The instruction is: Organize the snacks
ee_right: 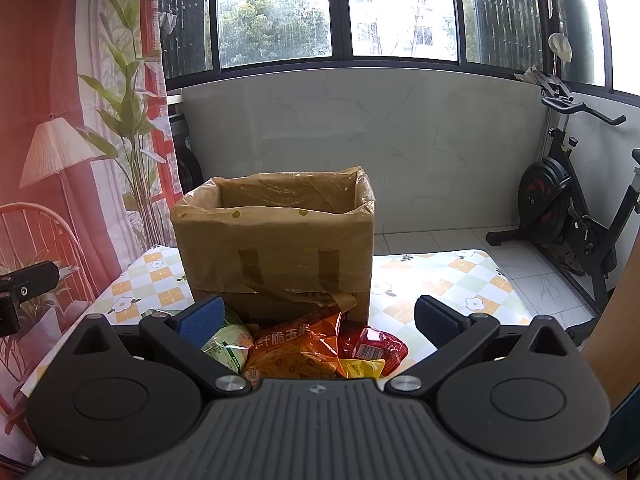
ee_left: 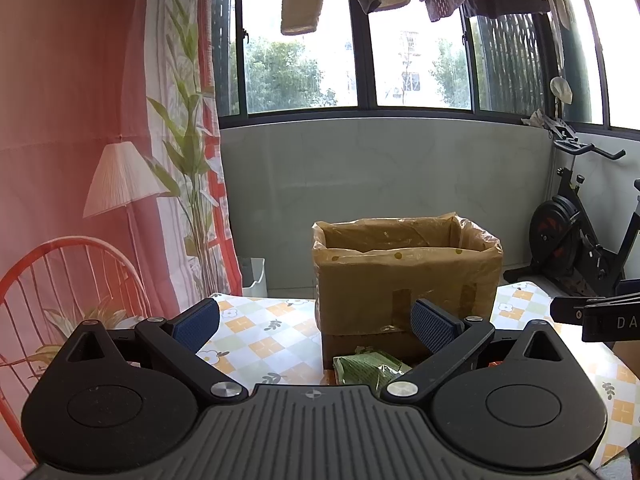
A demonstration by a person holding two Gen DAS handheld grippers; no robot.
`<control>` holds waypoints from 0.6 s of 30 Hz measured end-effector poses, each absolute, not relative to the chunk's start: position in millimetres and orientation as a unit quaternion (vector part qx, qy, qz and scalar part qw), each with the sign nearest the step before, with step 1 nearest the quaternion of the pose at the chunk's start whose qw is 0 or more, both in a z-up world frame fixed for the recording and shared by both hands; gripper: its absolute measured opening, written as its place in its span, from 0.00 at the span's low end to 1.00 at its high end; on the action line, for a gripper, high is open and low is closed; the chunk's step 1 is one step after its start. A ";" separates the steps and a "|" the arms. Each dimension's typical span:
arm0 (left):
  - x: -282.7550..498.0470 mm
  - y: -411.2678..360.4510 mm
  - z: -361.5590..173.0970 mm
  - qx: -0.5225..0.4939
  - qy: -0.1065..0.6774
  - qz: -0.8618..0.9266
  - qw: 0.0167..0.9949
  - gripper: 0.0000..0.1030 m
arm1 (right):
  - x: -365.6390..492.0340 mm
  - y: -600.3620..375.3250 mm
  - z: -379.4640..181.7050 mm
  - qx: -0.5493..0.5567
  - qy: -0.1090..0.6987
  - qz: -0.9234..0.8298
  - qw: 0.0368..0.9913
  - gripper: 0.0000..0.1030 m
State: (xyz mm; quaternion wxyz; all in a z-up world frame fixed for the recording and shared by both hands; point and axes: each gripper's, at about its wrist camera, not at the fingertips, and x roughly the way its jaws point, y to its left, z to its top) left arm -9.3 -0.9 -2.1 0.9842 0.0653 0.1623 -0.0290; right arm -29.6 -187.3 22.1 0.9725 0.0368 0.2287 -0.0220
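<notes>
Snacks lie in a loose pile on the table (ee_right: pixel 460 276), touching or just short of the near face of the box (ee_right: pixel 276 248). The pile comprises a green packet (ee_right: pixel 230 342), an orange packet (ee_right: pixel 298 350), a red packet (ee_right: pixel 374 344) and a small yellow packet (ee_right: pixel 362 367), overlapping one another. The box stands upright, open at the top and lined with a plastic bag; nothing is visible inside it from either view.

Right gripper (ee_right: pixel 318 324): jaws spread wide, holding nothing. It hangs directly over the pile, with the orange packet between its fingers and just below. That packet's long axis appears to run roughly across the gap, though crumpling makes this uncertain.

Left gripper (ee_left: pixel 316 326): jaws likewise spread, empty. From its view only the green packet (ee_left: pixel 370 368) shows, low and toward its right finger, with the box straight ahead.

Assessment: sorting has not visibly begun, since all packets seen are outside the box. The right gripper is the nearer to most of the pile and is centred on the orange packet; the box opening lies forward and above it. The left gripper is better placed for the green packet. Crinkled foil may slip or drag a neighbour along when pinched
</notes>
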 end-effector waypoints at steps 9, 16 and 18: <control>-9.1 -0.8 -2.8 0.064 0.164 -0.029 0.984 1.00 | -29.6 -186.8 21.5 0.037 0.229 -0.021 0.973 1.00; -8.1 -0.8 -3.8 0.064 0.169 -0.032 0.983 1.00 | -28.8 -184.7 19.3 0.037 0.231 -0.018 0.972 1.00; -7.3 -0.5 -3.9 0.064 0.170 -0.031 0.983 1.00 | -28.9 -184.0 19.1 0.036 0.231 -0.016 0.972 1.00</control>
